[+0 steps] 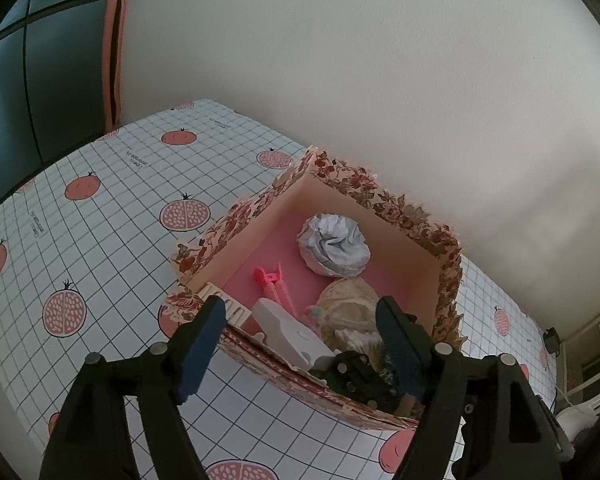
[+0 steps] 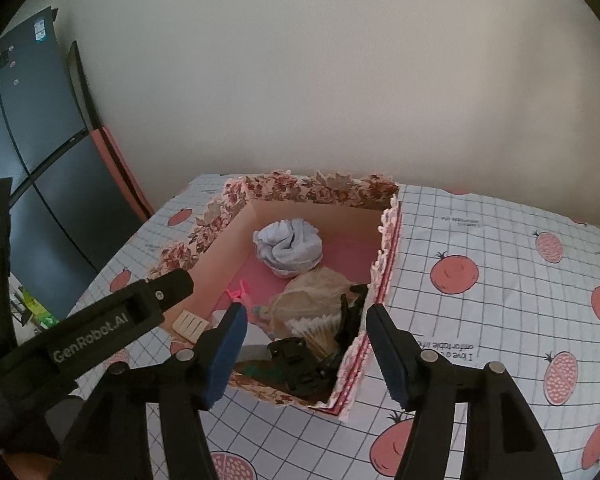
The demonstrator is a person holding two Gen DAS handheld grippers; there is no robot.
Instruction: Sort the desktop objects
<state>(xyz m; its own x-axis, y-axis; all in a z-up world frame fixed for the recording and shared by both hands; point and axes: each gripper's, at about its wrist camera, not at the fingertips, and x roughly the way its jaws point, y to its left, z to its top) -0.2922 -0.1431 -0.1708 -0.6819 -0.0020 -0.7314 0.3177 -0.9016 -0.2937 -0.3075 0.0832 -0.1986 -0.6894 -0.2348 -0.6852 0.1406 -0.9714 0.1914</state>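
A floral-edged cardboard box (image 1: 236,220) with a pink floor stands on the table and also shows in the right wrist view (image 2: 208,240). It holds a crumpled white paper ball (image 1: 334,246) (image 2: 288,244), a pink hair clip (image 1: 274,284), a white flat object (image 1: 288,330), a beige mesh bundle (image 1: 348,306) (image 2: 316,292), cotton swabs (image 2: 316,330) and black clips (image 2: 300,364). My left gripper (image 1: 300,344) is open and empty above the box's near edge. My right gripper (image 2: 304,354) is open and empty above the box's near corner. The left gripper's body (image 2: 100,328) crosses the right wrist view.
The table (image 1: 100,208) has a white grid cloth with pomegranate prints. A pale wall runs behind it. A dark refrigerator (image 2: 32,168) stands to the left. A small beige comb-like piece (image 2: 190,324) lies against the box's left wall.
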